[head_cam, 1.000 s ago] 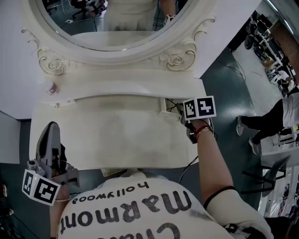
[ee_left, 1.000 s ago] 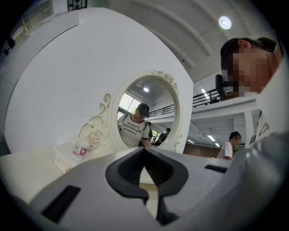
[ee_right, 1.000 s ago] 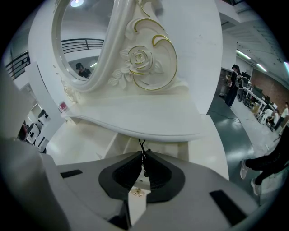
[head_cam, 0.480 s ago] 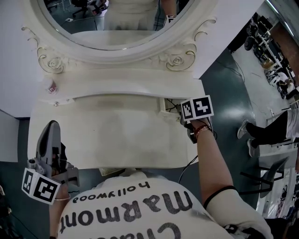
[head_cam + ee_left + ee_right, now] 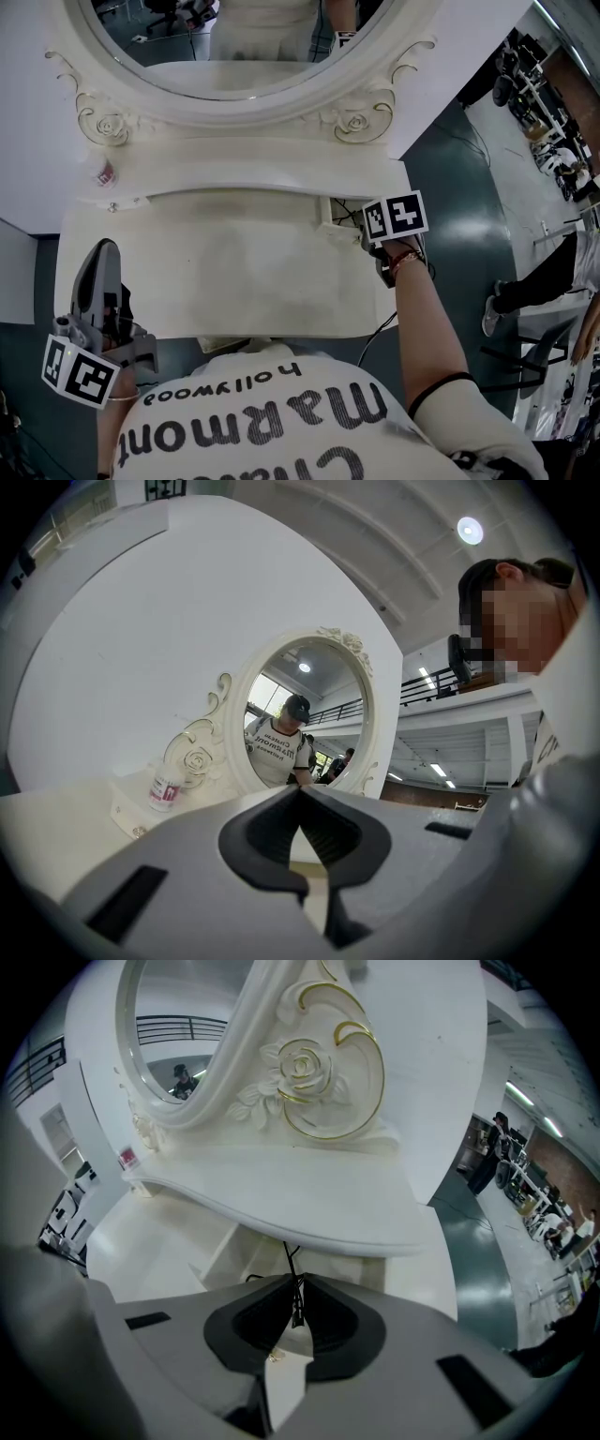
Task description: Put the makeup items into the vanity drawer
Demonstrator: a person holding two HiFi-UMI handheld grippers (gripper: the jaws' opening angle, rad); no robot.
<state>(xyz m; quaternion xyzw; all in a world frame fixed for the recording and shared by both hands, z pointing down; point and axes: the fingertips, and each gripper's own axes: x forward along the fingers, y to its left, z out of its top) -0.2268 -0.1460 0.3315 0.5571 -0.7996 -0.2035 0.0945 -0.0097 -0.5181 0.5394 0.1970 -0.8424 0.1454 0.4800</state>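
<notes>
- Small pink-labelled bottle [image 5: 105, 175]: the only makeup item made out. It stands upright at the 10 o'clock end of the shelf [image 5: 253, 173], beneath the oval mirror [image 5: 234, 56].
- Left gripper [image 5: 300, 791]: it is held off the tabletop [image 5: 234, 272] at its 8 o'clock corner. The claw is drawn fully together, with nothing between the tips.
- Right gripper [image 5: 295, 1283]: it is held at the 3 o'clock edge, before the recess under the shelf. The claw is closed, seemingly on a thin black cable [image 5: 287, 1258] that runs up from its seam.
- Drawer: no open drawer is identified in any view.
- Step in hand (judged): approach only, as no makeup item is yet grasped.
- Next move (judged): the left claw is to be opened and carried toward 11 o'clock to the bottle. The drawer must be opened before anything is put in.
</notes>
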